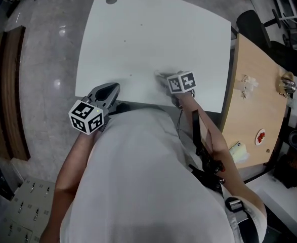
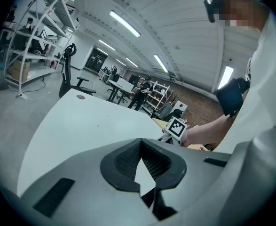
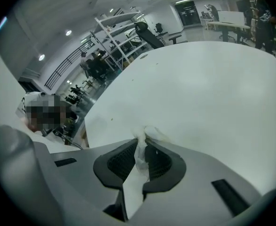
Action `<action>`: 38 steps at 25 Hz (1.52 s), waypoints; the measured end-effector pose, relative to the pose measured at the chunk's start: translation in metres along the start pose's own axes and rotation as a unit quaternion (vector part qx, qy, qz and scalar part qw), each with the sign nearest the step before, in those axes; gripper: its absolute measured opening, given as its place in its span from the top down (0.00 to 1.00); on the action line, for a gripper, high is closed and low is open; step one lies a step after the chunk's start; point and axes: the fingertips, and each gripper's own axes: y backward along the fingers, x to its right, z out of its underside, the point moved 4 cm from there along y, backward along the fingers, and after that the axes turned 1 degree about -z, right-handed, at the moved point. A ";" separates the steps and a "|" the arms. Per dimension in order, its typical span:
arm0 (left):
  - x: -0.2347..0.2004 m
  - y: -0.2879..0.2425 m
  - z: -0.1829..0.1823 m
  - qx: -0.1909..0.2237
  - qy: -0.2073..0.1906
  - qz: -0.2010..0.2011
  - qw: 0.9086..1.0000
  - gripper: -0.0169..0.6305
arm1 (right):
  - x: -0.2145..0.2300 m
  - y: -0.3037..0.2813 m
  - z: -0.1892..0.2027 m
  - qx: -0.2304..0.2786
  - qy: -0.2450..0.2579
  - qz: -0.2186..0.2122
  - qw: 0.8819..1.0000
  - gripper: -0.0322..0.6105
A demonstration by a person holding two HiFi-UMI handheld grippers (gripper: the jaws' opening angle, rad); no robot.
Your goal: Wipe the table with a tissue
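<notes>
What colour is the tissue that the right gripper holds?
White. The tissue shows best in the right gripper view.

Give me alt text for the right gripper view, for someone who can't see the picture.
The right gripper pinches a crumpled white tissue between its dark jaws, low over a white table. Beyond the table's far edge stand white shelving and a black office chair.

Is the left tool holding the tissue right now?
No, the left tool has its jaws closed with nothing between them; the tissue is pinched in the right tool.
</notes>
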 end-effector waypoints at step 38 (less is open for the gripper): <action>-0.041 0.048 0.011 0.037 0.029 -0.038 0.998 0.96 | -0.079 -0.064 -0.039 -0.035 0.111 -0.038 0.992 0.87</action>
